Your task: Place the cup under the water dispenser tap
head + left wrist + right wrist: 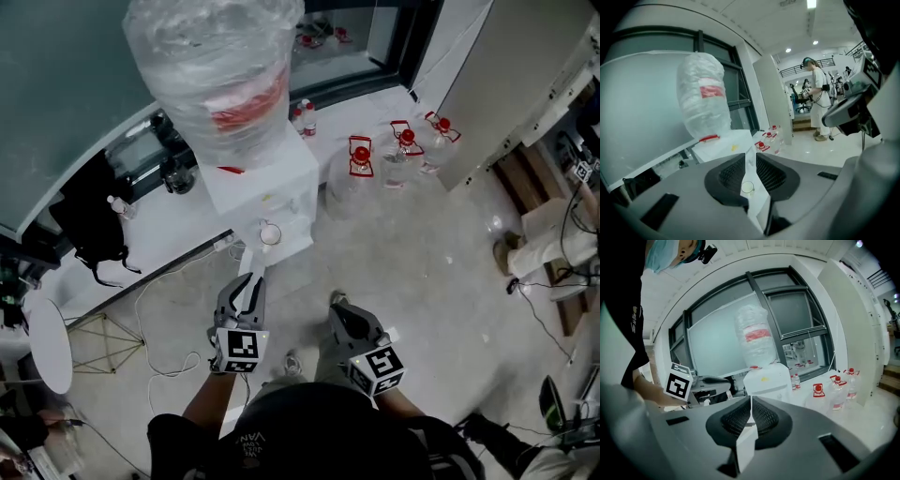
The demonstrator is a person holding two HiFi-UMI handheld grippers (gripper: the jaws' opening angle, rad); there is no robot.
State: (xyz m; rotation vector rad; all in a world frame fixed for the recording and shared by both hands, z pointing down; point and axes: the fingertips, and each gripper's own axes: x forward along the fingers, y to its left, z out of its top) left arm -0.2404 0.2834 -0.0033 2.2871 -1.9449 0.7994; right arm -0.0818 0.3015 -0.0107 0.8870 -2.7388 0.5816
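Already the cup (270, 233) stands in the dispenser (272, 180) recess, seemingly beneath the tap. We hold our left tongs (249, 283) slightly parted and empty, our right tongs (339, 302) closed on nothing. A stray nudge could topple the cup.

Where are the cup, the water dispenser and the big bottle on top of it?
cup (270, 233), head view: its open mouth, seen from above.
water dispenser (272, 178), head view: the white top face of its body.
big bottle (217, 66), head view: its plastic-wrapped side.
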